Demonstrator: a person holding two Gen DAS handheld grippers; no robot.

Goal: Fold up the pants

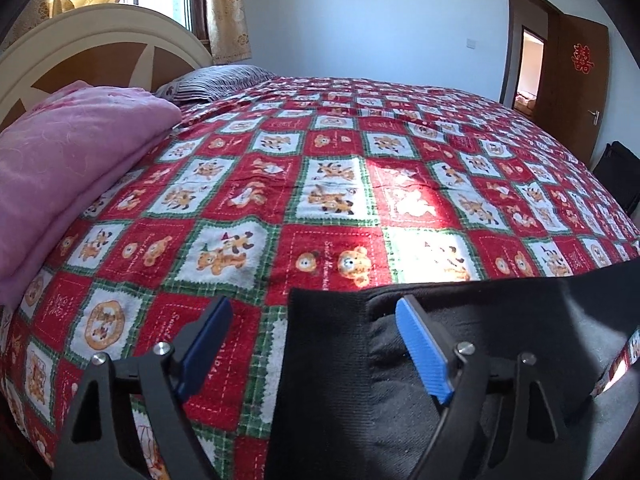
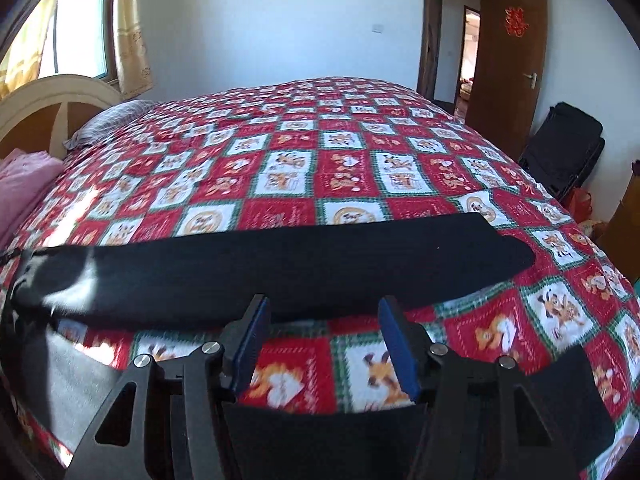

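Where the frame cuts off the black pants (image 1: 340, 380), both jaws spread: left hand-held gripper (image 1: 316, 344), right hand-held gripper (image 2: 322, 340).

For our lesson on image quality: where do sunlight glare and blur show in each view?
Left wrist view: a sun patch washes out the quilt squares beyond the pants. Right wrist view: glare bleaches the pants' left end, and the near quilt is smeared.

We get bright daylight from the window (image 2: 80, 28) beyond the bed's (image 1: 340, 160) head, a glaring sun patch washing out the bedspread, heavy fisheye bending with dark corners, slight blur low in the right wrist view.
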